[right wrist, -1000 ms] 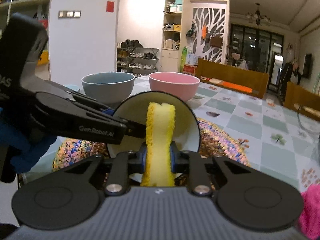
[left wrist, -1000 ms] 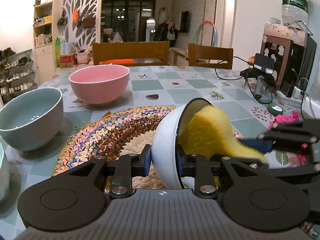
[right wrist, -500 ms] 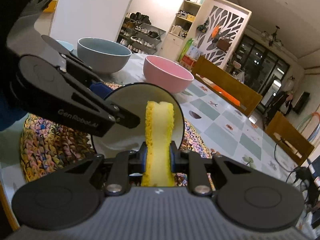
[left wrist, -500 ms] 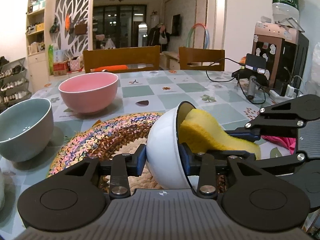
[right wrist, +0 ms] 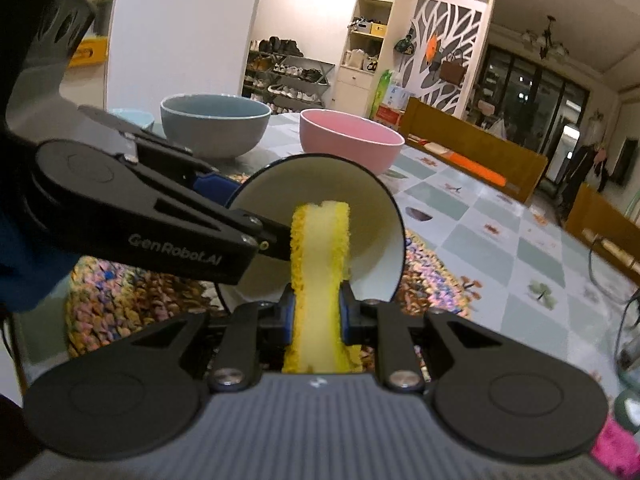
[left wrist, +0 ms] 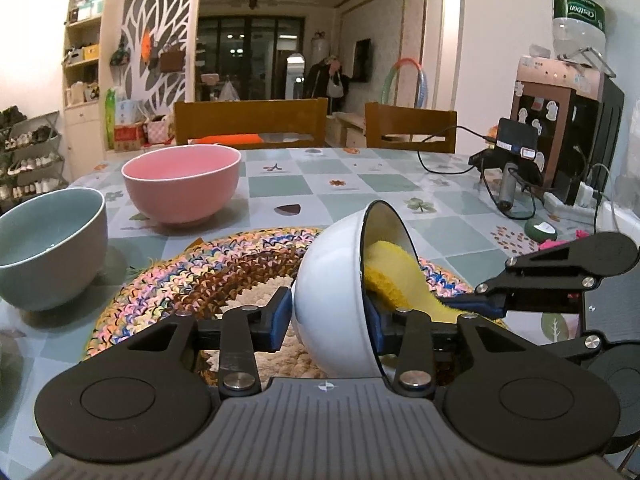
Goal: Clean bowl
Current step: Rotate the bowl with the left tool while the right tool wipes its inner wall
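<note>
The white bowl (left wrist: 336,300) was tipped on its side above the woven mat (left wrist: 192,280), with its open mouth turned to the right. The left gripper (left wrist: 330,320) had the bowl's wall between its two blue pads. Its jaws had just been opening a little, and now the left pad stood a tiny bit away from the bowl. The right pad was just inside the rim.

The right gripper (right wrist: 318,308) was squeezed tight on the yellow sponge (right wrist: 320,248). The sponge stood up tall and its top end was inside the bowl (right wrist: 320,224).

On the table (left wrist: 360,188), a pink bowl (left wrist: 182,184) sat far back behind the mat. A grey bowl (left wrist: 48,244) sat at the left, near the mat's edge.
</note>
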Demonstrator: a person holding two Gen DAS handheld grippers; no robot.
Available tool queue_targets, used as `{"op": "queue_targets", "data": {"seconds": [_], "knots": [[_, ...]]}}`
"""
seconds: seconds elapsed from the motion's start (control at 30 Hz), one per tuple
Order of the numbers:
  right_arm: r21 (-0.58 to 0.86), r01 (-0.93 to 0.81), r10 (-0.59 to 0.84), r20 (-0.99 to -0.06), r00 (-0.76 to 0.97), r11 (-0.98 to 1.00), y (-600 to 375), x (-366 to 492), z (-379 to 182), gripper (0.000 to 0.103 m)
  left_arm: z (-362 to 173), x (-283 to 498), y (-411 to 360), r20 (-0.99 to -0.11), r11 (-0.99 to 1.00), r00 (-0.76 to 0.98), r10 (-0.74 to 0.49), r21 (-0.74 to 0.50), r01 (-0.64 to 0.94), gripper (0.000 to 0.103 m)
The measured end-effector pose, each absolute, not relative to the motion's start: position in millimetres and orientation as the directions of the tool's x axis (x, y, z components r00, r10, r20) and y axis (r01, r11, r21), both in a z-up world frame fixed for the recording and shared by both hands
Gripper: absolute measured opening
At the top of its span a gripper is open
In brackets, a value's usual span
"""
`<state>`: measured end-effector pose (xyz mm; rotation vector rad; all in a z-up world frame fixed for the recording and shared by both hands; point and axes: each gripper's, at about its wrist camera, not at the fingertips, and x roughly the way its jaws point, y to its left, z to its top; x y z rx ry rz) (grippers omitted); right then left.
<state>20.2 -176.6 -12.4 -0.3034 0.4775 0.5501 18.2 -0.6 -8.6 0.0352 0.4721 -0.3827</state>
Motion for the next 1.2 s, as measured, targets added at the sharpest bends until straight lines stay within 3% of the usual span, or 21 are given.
{"op": "queue_targets", "data": {"seconds": [0.9, 1.07, 1.2], "knots": [[0.381, -0.589, 0.702, -0.413, 0.581, 0.712, -178.3, 27.0, -2.7, 0.020, 13.6, 10.3, 16.9, -0.447, 0.937, 0.836, -0.318, -0.013, 0.349, 0.033], [0.337, -0.586, 0.675, -0.433, 0.598, 0.736, -178.4, 23.2, -2.7, 0.020, 11.9, 14.5, 20.4, -0.448, 0.932, 0.830, -0.332, -0.020, 0.362, 0.033], [0.193, -0.580, 0.594, -0.470, 0.653, 0.791, -173.7, 14.3, 2.4, 0.021, 12.0, 14.4, 15.8, -0.441, 0.928, 0.833, -0.334, 0.001, 0.373, 0.033]]}}
